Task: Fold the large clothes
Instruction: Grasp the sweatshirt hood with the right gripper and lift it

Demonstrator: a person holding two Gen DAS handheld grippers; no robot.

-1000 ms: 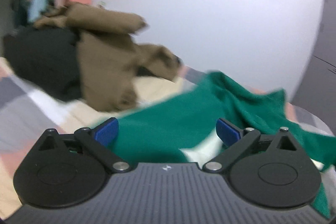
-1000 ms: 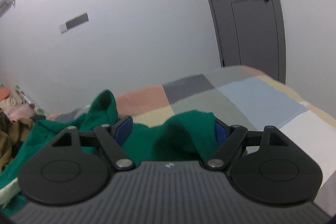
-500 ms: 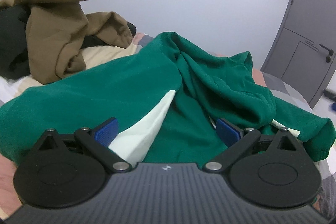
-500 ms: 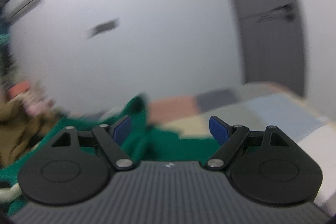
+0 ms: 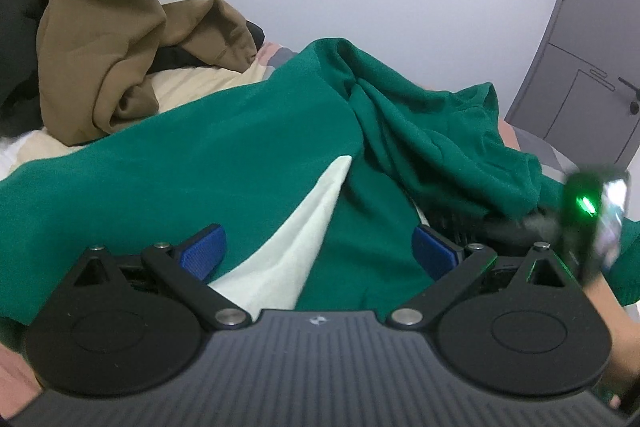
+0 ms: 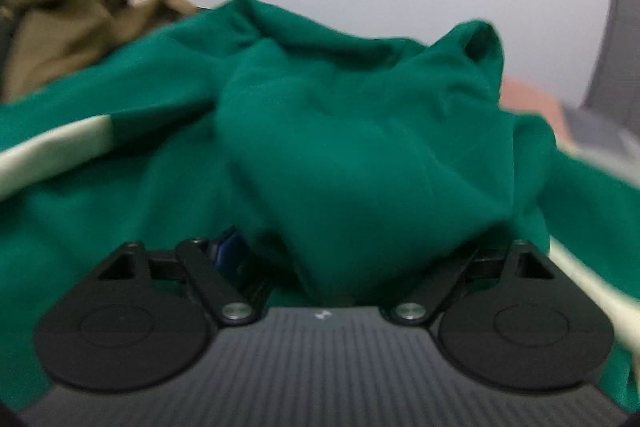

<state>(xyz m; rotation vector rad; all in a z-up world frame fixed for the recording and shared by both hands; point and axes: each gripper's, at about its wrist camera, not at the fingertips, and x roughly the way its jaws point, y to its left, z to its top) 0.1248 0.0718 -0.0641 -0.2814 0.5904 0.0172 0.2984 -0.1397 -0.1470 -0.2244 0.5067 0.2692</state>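
The crumpled green fleece garment with a cream panel [image 5: 248,163], heaped on the patchwork bed [image 5: 532,143], is judged not yet spread, so an edge must next be gripped by the wide-open, empty left gripper [image 5: 318,247] or the right gripper [image 6: 352,247], whose fabric-draped fingers appear spread, gripping nothing.

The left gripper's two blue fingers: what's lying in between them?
In the left wrist view, the green garment with its cream-white panel lies between the open left gripper's fingers.

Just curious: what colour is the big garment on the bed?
Green garment with a pale cream panel; clearest in the left wrist view.
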